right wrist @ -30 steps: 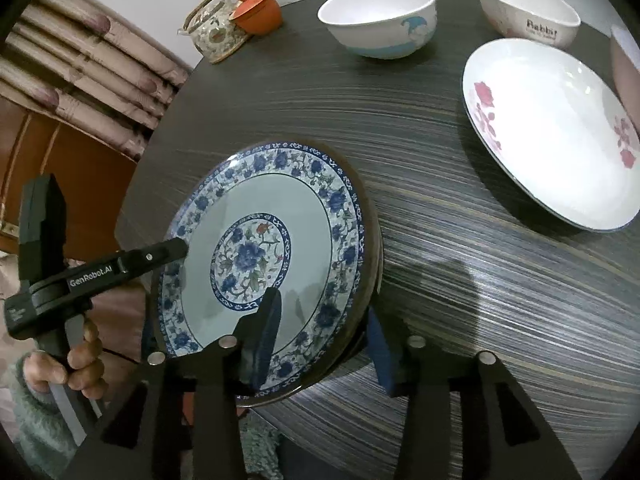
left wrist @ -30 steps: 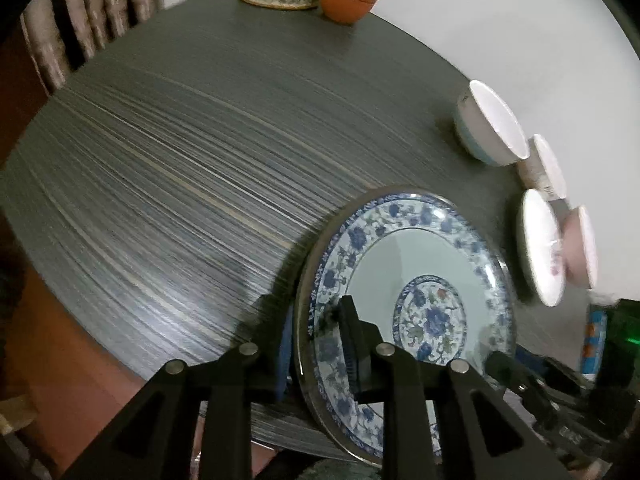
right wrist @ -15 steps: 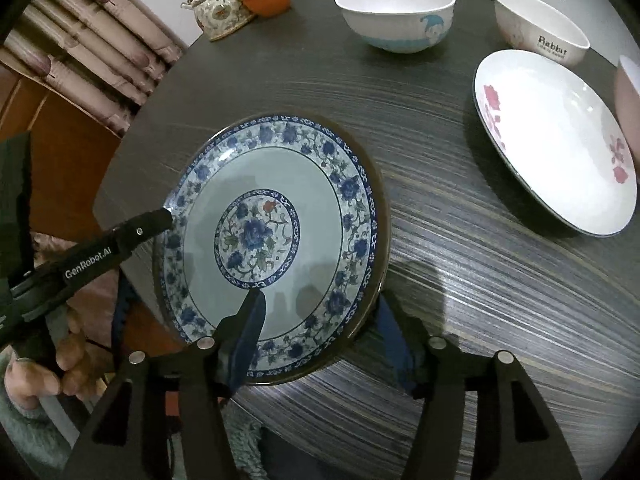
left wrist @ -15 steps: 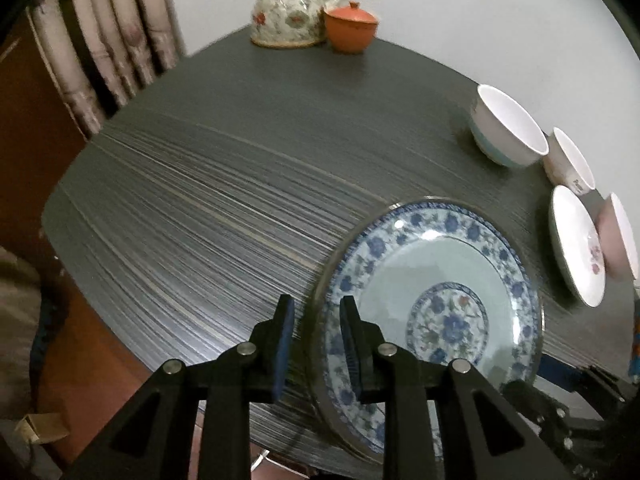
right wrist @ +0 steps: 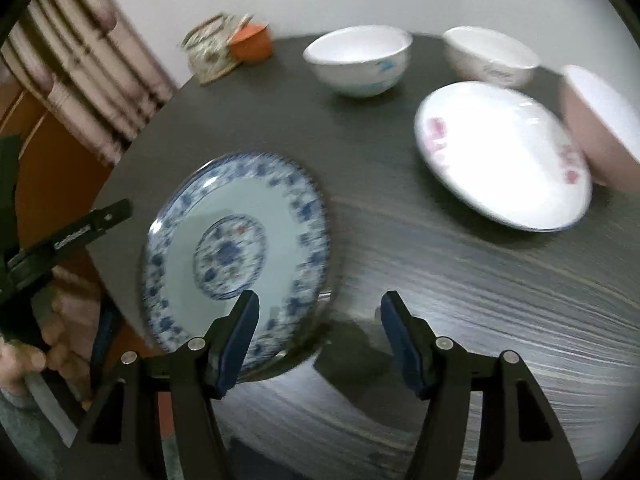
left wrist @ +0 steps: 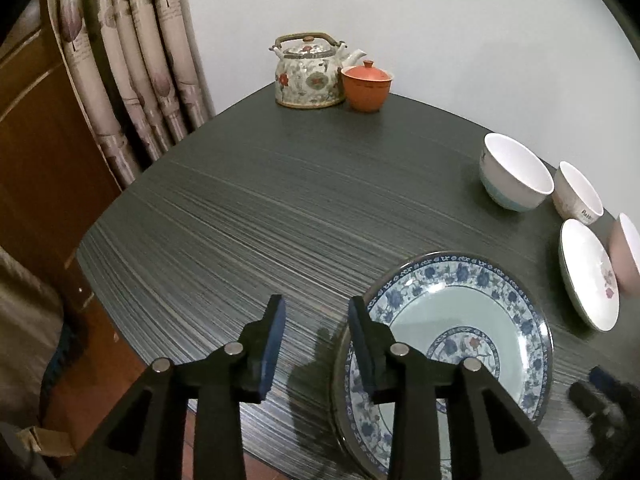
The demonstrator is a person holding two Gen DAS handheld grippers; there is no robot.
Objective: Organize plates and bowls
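A blue-and-white patterned plate lies flat on the dark round table near its front edge. My left gripper is open and empty, just left of the plate's rim. My right gripper is open and empty, at the plate's near right rim. A white plate with pink flowers lies to the right. Beyond it stand a white bowl with blue trim, a white bowl with lettering and a pink bowl.
A floral teapot and an orange lidded cup stand at the table's far edge. Curtains and a wooden panel are on the left. The right view is motion-blurred.
Both grippers opened and let go of the blue-and-white plate, which went from tilted to flat on the table. Both grippers pulled back and up from it.
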